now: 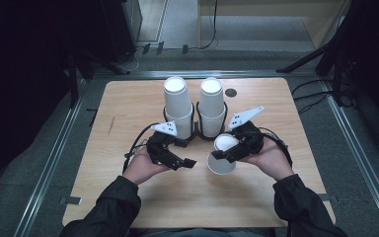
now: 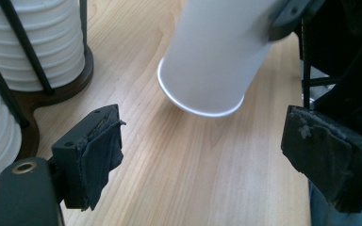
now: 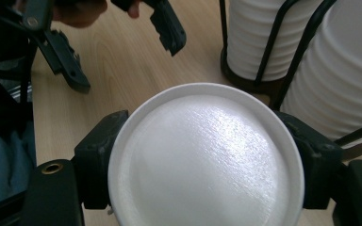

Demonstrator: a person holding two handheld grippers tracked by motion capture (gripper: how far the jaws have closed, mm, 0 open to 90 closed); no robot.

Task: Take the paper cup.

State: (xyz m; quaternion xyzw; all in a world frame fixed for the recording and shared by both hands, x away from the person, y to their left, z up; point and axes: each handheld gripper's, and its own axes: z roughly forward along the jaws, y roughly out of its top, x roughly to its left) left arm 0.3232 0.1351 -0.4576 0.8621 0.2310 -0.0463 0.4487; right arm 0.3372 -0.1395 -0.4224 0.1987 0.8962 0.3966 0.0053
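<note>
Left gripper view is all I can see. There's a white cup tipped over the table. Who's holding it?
Observer: The right hand-held gripper is shut on the cup, with one jaw on each side near its base.
Operator: Is the cup the right way up?
Observer: No. The right gripper view looks straight at its closed base, so its mouth points down toward the table.
Operator: Where do the cup stacks sit?
Observer: In the high view, the left stack and the right stack stand side by side in the middle of the table's far side.
</note>
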